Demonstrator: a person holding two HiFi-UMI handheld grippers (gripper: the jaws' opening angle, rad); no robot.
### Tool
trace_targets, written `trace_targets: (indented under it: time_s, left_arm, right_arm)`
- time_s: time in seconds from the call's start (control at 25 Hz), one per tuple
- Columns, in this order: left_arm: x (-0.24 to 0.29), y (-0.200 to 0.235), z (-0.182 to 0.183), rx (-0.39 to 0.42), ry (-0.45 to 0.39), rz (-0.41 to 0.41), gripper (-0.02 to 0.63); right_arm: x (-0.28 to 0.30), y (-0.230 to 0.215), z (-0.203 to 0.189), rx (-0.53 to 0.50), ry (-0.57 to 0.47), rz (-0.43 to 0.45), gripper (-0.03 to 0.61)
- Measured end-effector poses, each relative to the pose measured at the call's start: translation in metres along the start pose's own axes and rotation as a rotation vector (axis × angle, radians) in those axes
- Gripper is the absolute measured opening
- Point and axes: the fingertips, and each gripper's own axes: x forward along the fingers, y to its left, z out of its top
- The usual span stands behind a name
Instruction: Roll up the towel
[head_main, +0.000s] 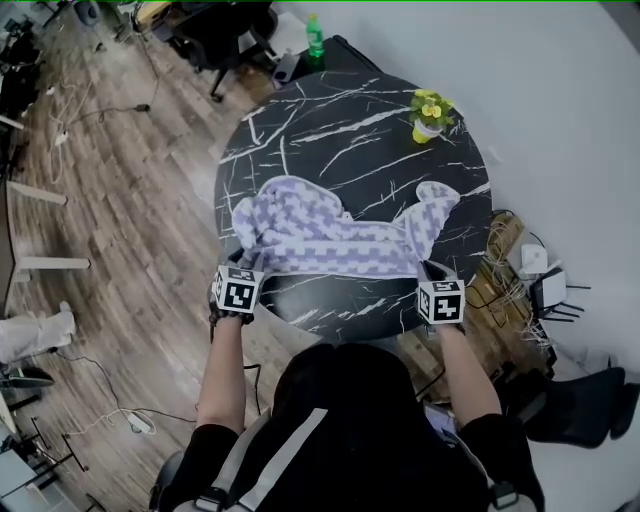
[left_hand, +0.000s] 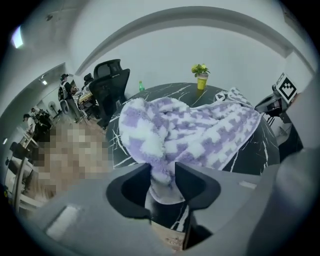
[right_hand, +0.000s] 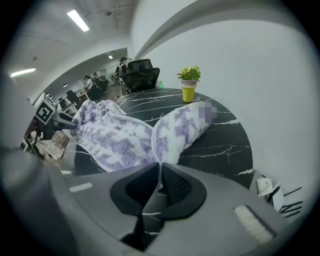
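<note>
A purple-and-white checked towel (head_main: 340, 235) lies crumpled across the near half of a round black marble table (head_main: 330, 130). My left gripper (head_main: 250, 264) is at the towel's near left corner; in the left gripper view (left_hand: 162, 172) a thick fluffy bunch of towel (left_hand: 200, 130) fills the gap between the jaws and touches both. My right gripper (head_main: 425, 266) is at the near right corner. In the right gripper view (right_hand: 159, 172) its jaws are shut on a thin edge of the towel (right_hand: 115, 135), which is folded over there.
A yellow pot with a small plant (head_main: 428, 118) stands at the table's far right. A green bottle (head_main: 315, 38) and a black office chair (head_main: 220, 30) are beyond the table. Cables and boxes (head_main: 515, 265) lie on the floor at the right, by the white wall.
</note>
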Motion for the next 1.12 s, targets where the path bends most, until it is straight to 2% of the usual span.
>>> trace_targets:
  time_s: [0.32,0.48,0.56,0.64,0.72,0.88,1.12]
  left_arm:
    - [0.001,-0.043,-0.034,-0.028,0.039,-0.023,0.161]
    - [-0.006,-0.055,-0.039,-0.007,0.047,-0.026,0.161]
    - [-0.010,-0.059,-0.034,0.004,0.038,-0.023,0.163]
    - [-0.014,-0.063,-0.029,0.001,0.020,-0.020,0.195]
    - [-0.020,-0.066,-0.025,-0.004,0.000,-0.012,0.199]
    - [-0.034,-0.071,-0.016,-0.013,-0.012,0.009,0.198]
    - [-0.052,-0.085,0.005,-0.076,-0.037,0.052,0.198]
  right_arm:
    - [-0.012,0.006,-0.055,0.014,0.087,-0.006,0.031]
    - [-0.020,0.008,-0.060,0.009,0.064,0.011,0.061]
    - [-0.025,0.010,-0.048,-0.005,0.016,0.016,0.097]
    - [-0.030,0.012,-0.029,-0.042,-0.037,0.024,0.123]
    - [-0.032,0.018,-0.005,-0.089,-0.085,0.045,0.133]
    - [-0.023,0.038,0.040,-0.162,-0.144,0.125,0.133]
    - [-0.008,0.074,0.086,-0.287,-0.158,0.270,0.133]
